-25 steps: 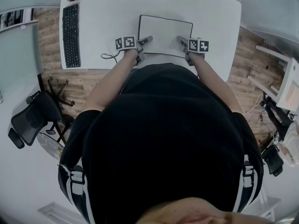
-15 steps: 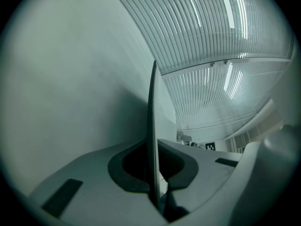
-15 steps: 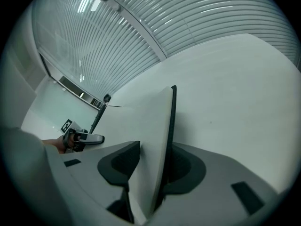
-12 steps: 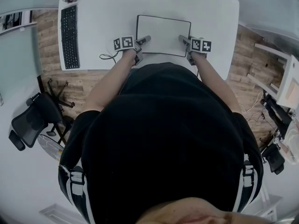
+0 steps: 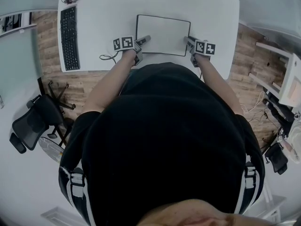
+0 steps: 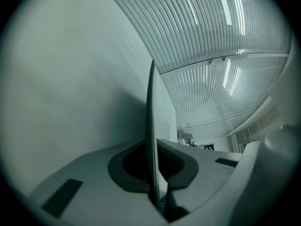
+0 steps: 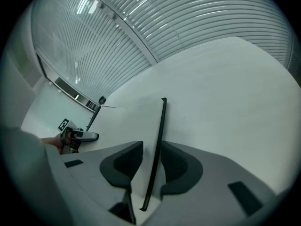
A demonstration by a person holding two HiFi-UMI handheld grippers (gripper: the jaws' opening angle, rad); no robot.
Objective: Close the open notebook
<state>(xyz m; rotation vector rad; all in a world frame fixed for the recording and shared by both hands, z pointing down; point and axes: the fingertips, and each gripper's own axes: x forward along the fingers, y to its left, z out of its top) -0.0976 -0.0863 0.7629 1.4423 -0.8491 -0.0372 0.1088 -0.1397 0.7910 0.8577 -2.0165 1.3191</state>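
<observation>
We find the notebook (image 5: 163,34) lying open and flat on the white desk (image 5: 108,13), at 12 o'clock from the person's body. Its pale pages face up inside a thin dark border.

**Left gripper.** The left gripper (image 5: 143,40) sits at the notebook's 7 o'clock corner. In the left gripper view, the thin dark edge of the notebook (image 6: 151,126) runs straight down between the two pads. The jaws of the left gripper (image 6: 157,192) are drawn together on that edge and pinch it at their narrow point.

**Right gripper.** The right gripper (image 5: 189,40) sits at the notebook's 5 o'clock corner. In the right gripper view, the dark edge of the notebook (image 7: 157,145) stands between the jaws of the right gripper (image 7: 146,178). Here the jaws stand apart. We see a strip of white page between the edge and one pad, and the other pad lies just beside the edge. The left gripper (image 7: 87,135) shows across the page at 9 o'clock in this view.

**Surroundings.** A black keyboard (image 5: 69,36) lies on the desk at 9 o'clock from the notebook, well apart from it. A thin cable (image 5: 107,57) lies near the desk's front edge, just beside the left gripper. An office chair (image 5: 33,119) stands on the floor at 8 o'clock from the desk.
</observation>
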